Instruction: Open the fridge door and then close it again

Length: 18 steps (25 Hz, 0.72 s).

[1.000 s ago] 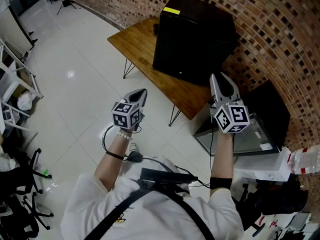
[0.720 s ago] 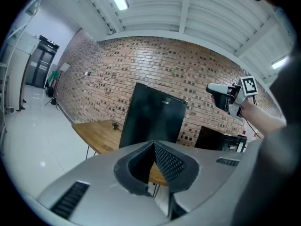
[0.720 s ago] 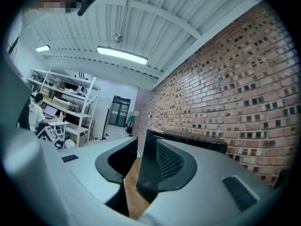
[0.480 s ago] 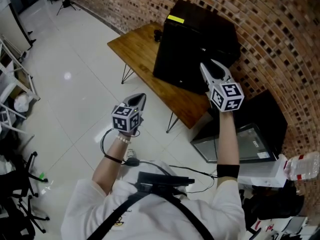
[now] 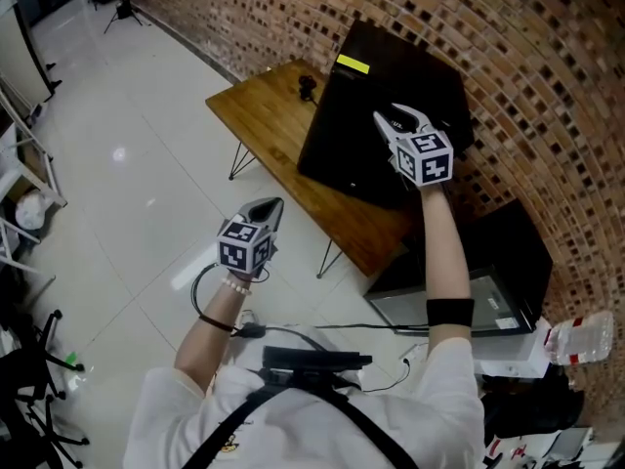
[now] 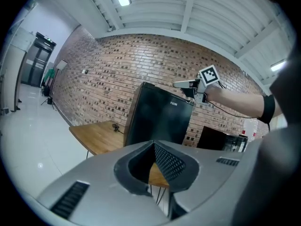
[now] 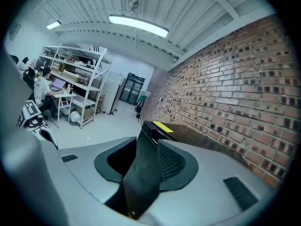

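While the fridge sits on the wooden surface by the brick wall, door looking shut, step in hand = getting hold of the door. R tongs, jaws just opened to mid-width, straddle its upper edge w/o clamping. L tongs fully closed, empty, well apart. Nxt: pinch edge, swing door out.

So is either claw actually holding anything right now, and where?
Nothing is gripped. The right claw has just been opening its jaws; the fridge door's edge stands between them, unclamped. The left claw is shut and empty.
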Each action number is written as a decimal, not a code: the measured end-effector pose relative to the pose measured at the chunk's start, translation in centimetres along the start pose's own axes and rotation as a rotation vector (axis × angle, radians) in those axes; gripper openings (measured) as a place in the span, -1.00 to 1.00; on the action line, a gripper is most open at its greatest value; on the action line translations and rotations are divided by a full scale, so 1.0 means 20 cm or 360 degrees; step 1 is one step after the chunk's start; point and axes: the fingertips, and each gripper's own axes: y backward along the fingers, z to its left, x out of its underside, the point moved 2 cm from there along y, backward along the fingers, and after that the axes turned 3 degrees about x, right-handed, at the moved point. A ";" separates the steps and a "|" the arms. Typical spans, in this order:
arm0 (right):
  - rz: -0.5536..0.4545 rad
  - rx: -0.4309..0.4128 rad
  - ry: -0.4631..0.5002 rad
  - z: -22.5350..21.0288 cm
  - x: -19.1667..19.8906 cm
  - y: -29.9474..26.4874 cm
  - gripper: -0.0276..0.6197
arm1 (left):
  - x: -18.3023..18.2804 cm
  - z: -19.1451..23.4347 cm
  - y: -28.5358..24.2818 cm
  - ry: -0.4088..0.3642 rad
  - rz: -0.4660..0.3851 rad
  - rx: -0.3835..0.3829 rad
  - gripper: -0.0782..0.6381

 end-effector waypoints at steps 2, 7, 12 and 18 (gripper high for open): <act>0.0067 -0.0018 0.0068 0.00 0.00 -0.10 -0.38 | 0.00 0.04 -0.01 -0.0015 0.0014 0.0005 -0.78; 0.0223 -0.0061 0.0302 0.02 0.01 -0.32 -0.28 | 0.02 0.13 -0.02 0.0030 0.0027 0.0008 -0.78; 0.0340 -0.0121 0.0492 0.04 0.00 -0.43 -0.28 | 0.06 0.18 -0.02 0.0079 0.0050 0.0008 -0.78; 0.0480 -0.0171 0.0606 0.05 0.03 -0.51 -0.28 | 0.15 0.21 0.00 0.0124 0.0076 -0.0007 -0.78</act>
